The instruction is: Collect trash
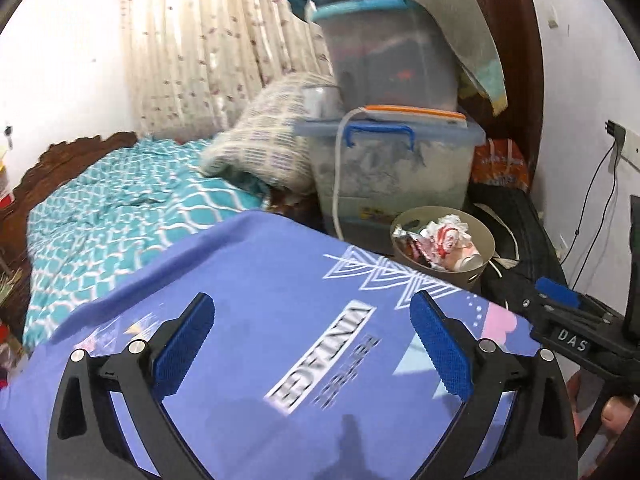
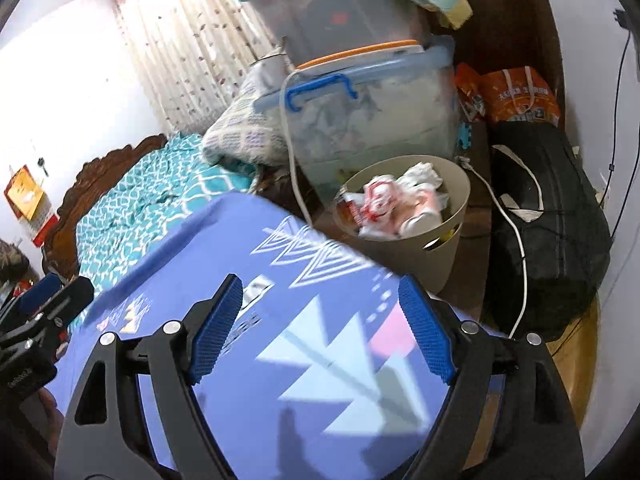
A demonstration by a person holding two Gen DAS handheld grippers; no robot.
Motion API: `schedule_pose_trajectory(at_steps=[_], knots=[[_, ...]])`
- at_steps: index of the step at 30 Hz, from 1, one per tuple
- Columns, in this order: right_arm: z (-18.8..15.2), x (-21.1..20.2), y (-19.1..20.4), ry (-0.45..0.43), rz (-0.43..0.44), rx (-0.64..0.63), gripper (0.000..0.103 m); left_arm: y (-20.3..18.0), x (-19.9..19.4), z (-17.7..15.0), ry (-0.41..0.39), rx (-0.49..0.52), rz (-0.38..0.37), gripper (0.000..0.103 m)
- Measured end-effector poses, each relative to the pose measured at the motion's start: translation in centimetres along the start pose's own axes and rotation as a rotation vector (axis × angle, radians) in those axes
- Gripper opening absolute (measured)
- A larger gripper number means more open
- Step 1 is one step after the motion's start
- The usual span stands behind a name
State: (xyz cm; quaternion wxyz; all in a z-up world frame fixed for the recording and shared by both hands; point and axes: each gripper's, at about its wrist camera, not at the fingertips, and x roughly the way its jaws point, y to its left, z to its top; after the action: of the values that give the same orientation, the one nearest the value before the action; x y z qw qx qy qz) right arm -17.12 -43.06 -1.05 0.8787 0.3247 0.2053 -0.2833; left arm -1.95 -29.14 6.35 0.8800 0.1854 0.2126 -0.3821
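Trash: crumpled white-and-red wrappers and paper (image 1: 446,240) fill your round beige plastic bin (image 1: 484,236), past your fingertips, ahead and right of the left pair.
Left gripper (image 1: 312,344): your blue-padded fingers (image 1: 186,344) stand wide apart, nothing between them, over the purple printed cloth (image 1: 260,280).
Right gripper (image 2: 320,328): fingers (image 2: 426,330) apart too, empty, over the same cloth; bin just beyond the right fingertip.
Behind bin: clear plastic storage box with blue handle (image 2: 372,120), white cable (image 2: 516,240) hanging beside it.
Left of fingers: teal patterned bedspread (image 1: 120,208).
Right of bin: black bag (image 2: 548,220).
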Motion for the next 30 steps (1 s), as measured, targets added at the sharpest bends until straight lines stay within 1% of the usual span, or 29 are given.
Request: schedule_pose_trajectory(at_steps=[2, 3, 7, 10, 14, 17, 20, 22, 30], knots=[[-0.6, -0.8, 1.2, 0.001, 0.008, -0.008, 0.083, 0.8, -1.3, -0.5, -0.01, -0.013, 0.025, 0.094], [-1.0, -1.3, 1.9, 0.001, 0.013, -0.014, 0.086, 1.4, -2.2, -0.7, -0.022, -0.024, 0.033, 0.094], [-2.5, -3.6, 4.0, -0.023, 0.012, -0.027, 0.091, 2.4, -4.1, -1.3, -0.05, -0.053, 0.046, 0.094], [-3.9, -4.7, 4.2, -0.026, 0.006, -0.019, 0.093, 2.8, -5.0, -1.8, -0.052, -0.065, 0.042, 0.094], [-5.6, -5.3, 3.9, -0.017, -0.016, -0.018, 0.095, 3.0, -5.8, -2.7, -0.042, -0.08, 0.037, 0.094], [-5.6, -6.0, 3.3, -0.022, -0.023, 0.003, 0.097, 3.0, -5.9, -3.2, -0.025, -0.086, 0.027, 0.094], [-5.3, -7.2, 2.6, -0.051, -0.042, 0.025, 0.099, 2.7, -5.9, -3.7, -0.003, -0.086, 0.029, 0.094], [-5.0, -8.1, 2.4, -0.067, -0.044, 0.033, 0.099, 2.4, -5.9, -3.9, 0.009, -0.086, 0.018, 0.094], [-4.7, -10.4, 1.6, -0.124, -0.038, 0.06, 0.099, 1.2, -6.5, -4.4, 0.007, -0.088, 0.015, 0.094]])
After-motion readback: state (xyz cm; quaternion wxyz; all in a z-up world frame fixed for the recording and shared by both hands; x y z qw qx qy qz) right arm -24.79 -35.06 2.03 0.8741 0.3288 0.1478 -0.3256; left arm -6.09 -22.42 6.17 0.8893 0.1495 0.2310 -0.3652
